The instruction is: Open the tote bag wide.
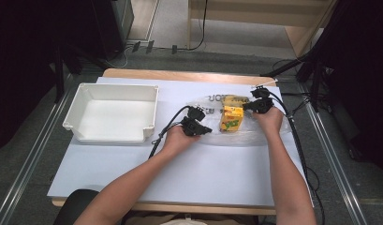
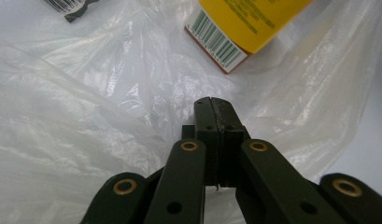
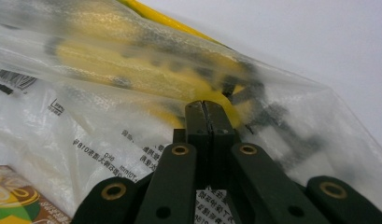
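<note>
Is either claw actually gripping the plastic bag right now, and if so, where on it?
Both claws are shut, left claw and right claw, tips against the clear plastic bag. Whether film is pinched between the jaws cannot be told; no film shows between them.

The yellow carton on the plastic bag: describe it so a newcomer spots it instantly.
Start at the white bin on the table's left, then look right to the clear plastic bag. The yellow carton lies on it, between the two grippers, the only boxy thing there, with a green-and-orange print.

White-covered table (image 1: 133, 173) bears tray (image 1: 112, 114) and bag (image 1: 254, 136).
</note>
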